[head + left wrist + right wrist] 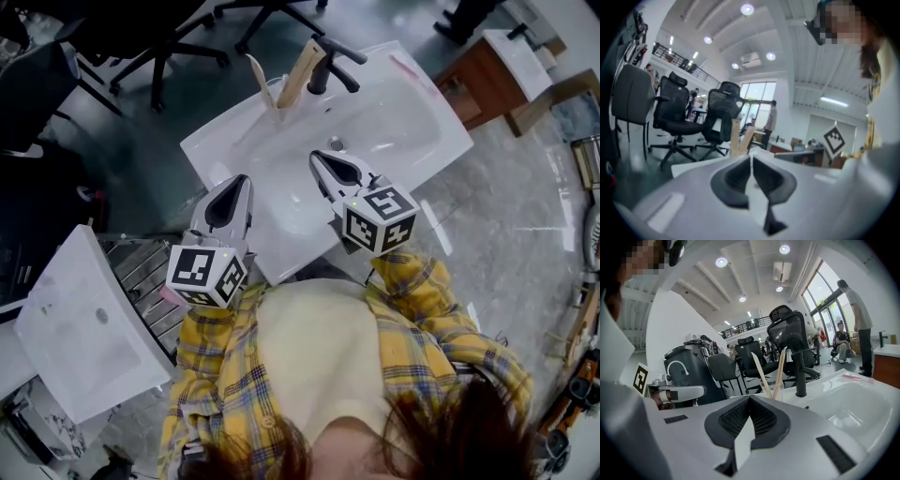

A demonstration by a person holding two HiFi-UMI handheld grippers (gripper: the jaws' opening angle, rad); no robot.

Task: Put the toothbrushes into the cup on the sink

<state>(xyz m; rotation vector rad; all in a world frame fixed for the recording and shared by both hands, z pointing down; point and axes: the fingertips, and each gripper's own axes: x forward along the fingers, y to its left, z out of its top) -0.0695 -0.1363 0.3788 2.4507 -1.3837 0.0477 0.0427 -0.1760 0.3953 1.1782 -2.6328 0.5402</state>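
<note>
**DESK:** What's nearest the lens?
**PHOTOG:** Person in a yellow plaid shirt (pixel 422 319), seen from above. L gripper (pixel 240 180) and R gripper (pixel 317 157) hang over the near edge of the white sink (pixel 412 131), tips pointing away. Both are clenched w/ nothing in them. Each gripper view shows the jaws meeting on air.

**DESK:** And the toothbrushes?
**PHOTOG:** Two pale wooden toothbrushes (pixel 302 67) stand tilted in the clear cup (pixel 276 105). It's at the sink's far-left corner, just beside the black faucet (pixel 330 64). Job looks done, or nearly. A thin pink item (pixel 405 67) lies on the far-right rim, too small to name.

**DESK:** What could go wrong?
**PHOTOG:** My read: if the pink item is another brush, carrying it to the cup means passing close by the faucet. A gripper clipping the leaning handles could tip the cup, which looks light & top-heavy. It sits close to the rim, so a knock might send it off the edge.

**DESK:** Surroundings?
**PHOTOG:** Near left, a spare basin (pixel 84 328) rests on a wire rack (pixel 141 267). Beyond the sink are office chairs (pixel 159 37), w/ a wooden cabinet (pixel 478 80) far right. Only the faucet crowds the approach to the cup.
</note>
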